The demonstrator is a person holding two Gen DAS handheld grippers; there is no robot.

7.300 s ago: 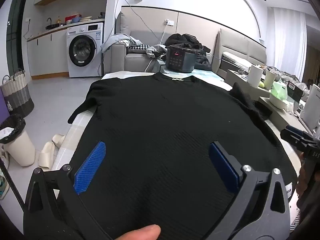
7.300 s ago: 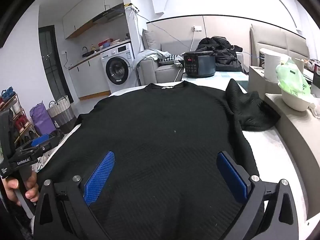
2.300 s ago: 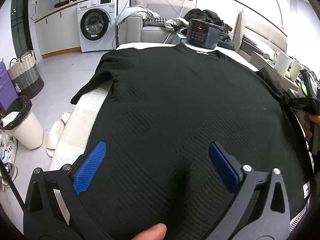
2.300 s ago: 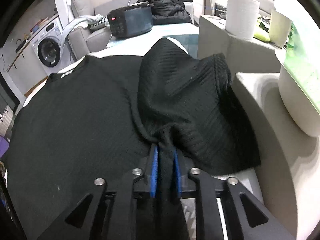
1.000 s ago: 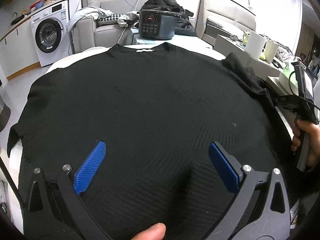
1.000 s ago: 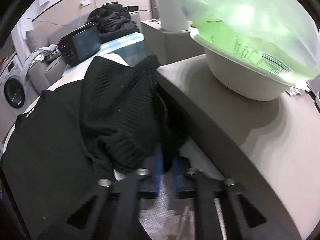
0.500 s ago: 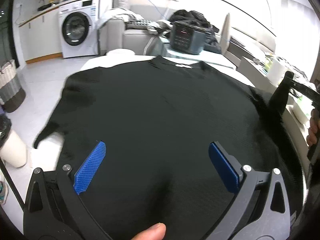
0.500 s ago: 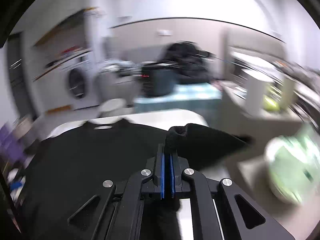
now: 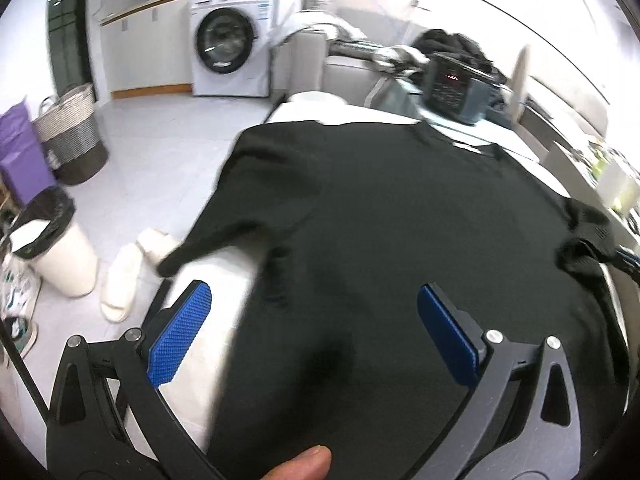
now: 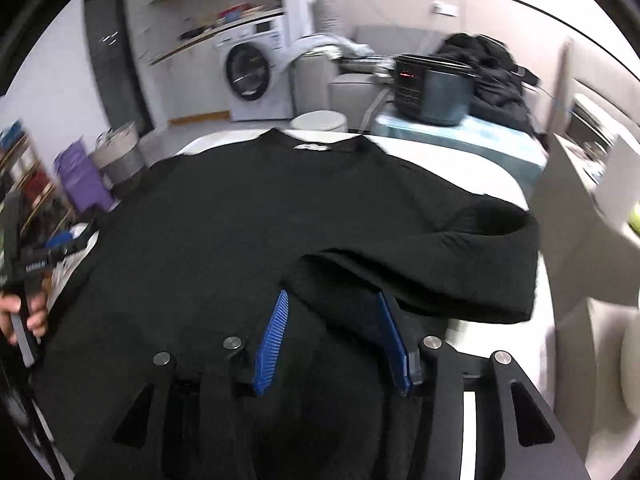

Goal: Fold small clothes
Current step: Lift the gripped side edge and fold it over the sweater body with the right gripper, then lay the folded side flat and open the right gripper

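Both views are lit by bright, even indoor light, and the white walls at the top right are overexposed. Motion blur smears the washing machine (image 9: 226, 42) and the far furniture. The fisheye lens bends straight lines and leaves dark corners.

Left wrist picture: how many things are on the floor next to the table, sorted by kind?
Baskets: 1, woven basket
Bins: 1, white bin
Slippers: 2, slippers
Bags: 1, purple bag
Washing machines: 1, washing machine
Total: 6
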